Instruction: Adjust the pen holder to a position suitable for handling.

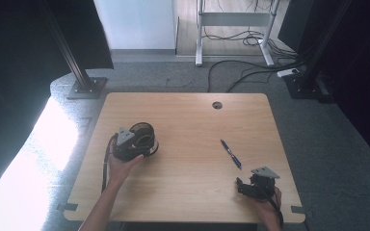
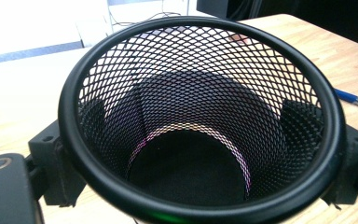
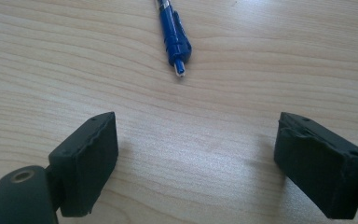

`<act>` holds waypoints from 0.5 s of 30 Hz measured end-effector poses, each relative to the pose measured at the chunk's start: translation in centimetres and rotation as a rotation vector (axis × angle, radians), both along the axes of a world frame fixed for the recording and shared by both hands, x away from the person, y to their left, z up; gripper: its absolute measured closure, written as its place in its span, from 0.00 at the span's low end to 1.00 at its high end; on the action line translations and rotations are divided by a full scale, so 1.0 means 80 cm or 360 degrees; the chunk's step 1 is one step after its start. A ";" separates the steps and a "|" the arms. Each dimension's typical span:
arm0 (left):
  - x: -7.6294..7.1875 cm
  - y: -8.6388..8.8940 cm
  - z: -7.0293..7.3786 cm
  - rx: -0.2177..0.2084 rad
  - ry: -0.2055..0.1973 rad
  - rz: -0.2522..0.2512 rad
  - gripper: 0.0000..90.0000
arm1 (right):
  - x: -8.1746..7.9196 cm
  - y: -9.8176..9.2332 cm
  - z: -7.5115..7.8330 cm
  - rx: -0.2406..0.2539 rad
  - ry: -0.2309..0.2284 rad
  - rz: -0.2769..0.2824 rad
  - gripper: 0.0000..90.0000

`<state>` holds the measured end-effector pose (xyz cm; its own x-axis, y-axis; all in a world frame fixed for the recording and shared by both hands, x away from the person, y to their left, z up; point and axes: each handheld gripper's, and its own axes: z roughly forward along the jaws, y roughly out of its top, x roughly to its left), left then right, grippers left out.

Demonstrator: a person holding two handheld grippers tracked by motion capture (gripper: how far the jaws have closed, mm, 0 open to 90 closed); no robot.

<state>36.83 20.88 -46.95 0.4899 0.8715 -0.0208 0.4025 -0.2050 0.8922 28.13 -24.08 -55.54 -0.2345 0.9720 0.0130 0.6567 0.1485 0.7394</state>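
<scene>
**Mesh cup clamped on the left, pen lying ahead of the right**

A black mesh cup (image 1: 143, 137) is being held by the left gripper (image 1: 139, 144) over the left half of the wooden table (image 1: 183, 115). In the left gripper view the cup (image 2: 200, 116) is being looked into from its open rim, and the two jaws are being pressed against its outer wall, one on each side, so the gripper (image 2: 200, 158) is clamped on the cup. In the high view the cup is being kept tilted, with its mouth turned toward the gripper body; whether its base is touching the table cannot be told. The left hand (image 1: 120, 166) is being wrapped around the gripper from below.

A blue pen (image 1: 231, 153) is lying flat on the table, right of centre, well apart from the cup. The right gripper (image 1: 243, 187) is being held low near the table's front right corner, just short of the pen. In the right gripper view its jaws are being kept wide apart with only bare wood between them (image 3: 196, 158), and the pen's tip (image 3: 175, 39) is pointing toward the gap, ahead of the jaws and untouched.
</scene>
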 end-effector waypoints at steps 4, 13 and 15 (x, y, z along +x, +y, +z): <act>0.000 -0.005 -0.002 -0.0010 0.0006 -0.0015 0.11 | 0.000 0.000 0.000 0.0000 0.0000 -0.0001 0.14; -0.003 -0.020 -0.003 -0.0018 0.0019 -0.0062 0.11 | 0.000 0.000 0.000 0.0001 0.0000 -0.0002 0.14; -0.003 -0.021 -0.003 -0.0022 0.0019 -0.0067 0.11 | 0.000 0.000 0.000 0.0000 0.0000 -0.0001 0.14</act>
